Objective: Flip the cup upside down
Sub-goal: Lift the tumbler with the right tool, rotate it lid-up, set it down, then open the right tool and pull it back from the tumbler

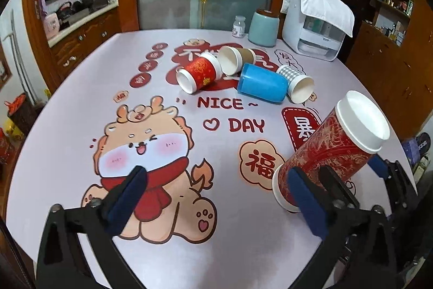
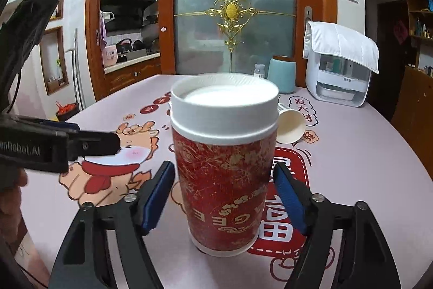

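A tall red paper cup with gold pattern (image 2: 222, 175) stands upside down on the table, its white base on top. My right gripper (image 2: 224, 197) is open around it, blue pads a little off both sides. In the left wrist view the same cup (image 1: 330, 151) appears at the right, with the right gripper's fingers (image 1: 335, 188) beside it. My left gripper (image 1: 216, 202) is open and empty over the cartoon dragon print, left of the cup. It shows at the left of the right wrist view (image 2: 89, 144).
Several cups lie on their sides at mid-table: a red one (image 1: 199, 72), a brown one (image 1: 235, 58), a blue one (image 1: 262, 83), a checked one (image 1: 296, 83). A teal canister (image 1: 263, 27), small bottle (image 1: 238, 26) and white appliance (image 1: 314, 23) stand at the far edge.
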Motion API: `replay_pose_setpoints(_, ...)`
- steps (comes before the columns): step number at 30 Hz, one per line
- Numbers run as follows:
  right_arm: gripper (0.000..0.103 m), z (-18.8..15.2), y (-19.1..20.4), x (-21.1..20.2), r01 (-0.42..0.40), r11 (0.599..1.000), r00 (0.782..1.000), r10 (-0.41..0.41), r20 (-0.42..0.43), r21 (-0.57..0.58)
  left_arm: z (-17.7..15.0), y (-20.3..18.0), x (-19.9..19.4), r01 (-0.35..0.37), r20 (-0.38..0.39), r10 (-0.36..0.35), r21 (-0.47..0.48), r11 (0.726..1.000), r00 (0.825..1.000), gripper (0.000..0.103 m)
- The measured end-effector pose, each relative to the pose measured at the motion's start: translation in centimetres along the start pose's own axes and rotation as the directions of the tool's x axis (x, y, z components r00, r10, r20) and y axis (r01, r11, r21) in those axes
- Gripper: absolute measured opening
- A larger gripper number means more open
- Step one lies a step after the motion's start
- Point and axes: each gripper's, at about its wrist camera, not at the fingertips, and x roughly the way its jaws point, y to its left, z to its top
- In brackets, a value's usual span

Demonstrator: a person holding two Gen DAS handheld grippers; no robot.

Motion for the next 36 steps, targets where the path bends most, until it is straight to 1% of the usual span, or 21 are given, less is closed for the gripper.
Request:
replay_pose_setpoints(1, 0.082, 0.1, 0.0, -0.5, -0.006, 1.0, 1.0, 0.006, 0.005, 0.006, -0.1, -0.1, -0.4, -0.008, 0.009, 0.008, 0.004, 1.0, 1.0, 0.102)
replay_pose_setpoints(3, 0.084, 0.3, 0.2, -1.6, -0.023, 1.0, 1.0, 0.023, 0.004, 0.012, -0.2, -0.3, -1.1, -0.02, 0.012, 0.02, 0.004, 1.0, 1.0, 0.102)
replay_pose_setpoints(7, 0.084, 0.7, 0.3, -3.6, -0.025, 1.0, 0.998, 0.026, -0.05, 0.01, -0.5, -0.5, -2.2, -0.037, 0.016, 0.037, 0.001, 0.999, 0.999, 0.102)
replay_pose_setpoints(9, 0.084, 0.7, 0.0, -5.0, -0.029, 0.999, 0.997, 0.031, -0.071, 0.029, -0.7, -0.5, -2.9, -0.039, 0.015, 0.039, -0.004, 0.999, 0.999, 0.102)
replay_pose_setpoints(14, 0.084, 1.2, -1.6, -8.4, -0.008, 0.996, 0.988, 0.021, -0.155, 0.087, -1.1, -1.0, -4.5, -0.02, 0.022, 0.02, -0.017, 1.0, 1.0, 0.102)
replay_pose_setpoints(18, 0.084, 3.0, -3.1, -11.1, 0.026, 0.993, 0.981, -0.003, -0.193, 0.117, -0.6, -1.9, -6.4, -0.039, 0.024, 0.04, -0.009, 0.999, 0.999, 0.102)
replay_pose_setpoints(22, 0.084, 5.6, -4.7, -14.1, 0.028, 0.982, 0.979, 0.012, -0.203, 0.189, 0.5, -3.0, -7.9, -0.057, 0.005, 0.057, 0.02, 0.998, 0.998, 0.102)
replay_pose_setpoints(23, 0.084, 6.4, -5.0, -14.4, 0.028, 0.98, 0.979, 0.013, -0.203, 0.198, 0.7, -3.3, -8.4, -0.059, 0.005, 0.059, 0.027, 0.998, 0.998, 0.102)
replay_pose_setpoints(26, 0.084, 8.2, -5.6, -16.1, 0.062, 0.977, 0.977, -0.017, -0.213, 0.205, 1.5, -4.1, -10.0, -0.072, 0.025, 0.071, 0.042, 0.997, 0.997, 0.102)
replay_pose_setpoints(29, 0.084, 9.7, -5.8, -18.4, 0.054, 0.975, 0.98, -0.01, -0.201, 0.216, 2.0, -4.9, -11.5, -0.083, 0.051, 0.081, 0.043, 0.996, 0.995, 0.102)
replay_pose_setpoints(31, 0.084, 10.8, -6.0, -18.9, 0.035, 0.971, 0.979, 0.014, -0.203, 0.235, 2.3, -5.4, -12.1, -0.08, 0.045, 0.078, 0.036, 0.996, 0.996, 0.102)
replay_pose_setpoints(33, 0.084, 11.5, -6.0, -19.6, 0.027, 0.97, 0.98, 0.021, -0.197, 0.24, 2.5, -5.8, -12.5, -0.067, 0.038, 0.066, 0.036, 0.997, 0.997, 0.102)
replay_pose_setpoints(36, 0.084, 12.3, -5.7, -21.0, 0.06, 0.977, 0.986, -0.027, -0.163, 0.207, 2.5, -6.4, -12.8, -0.065, 0.048, 0.063, 0.04, 0.997, 0.997, 0.102)
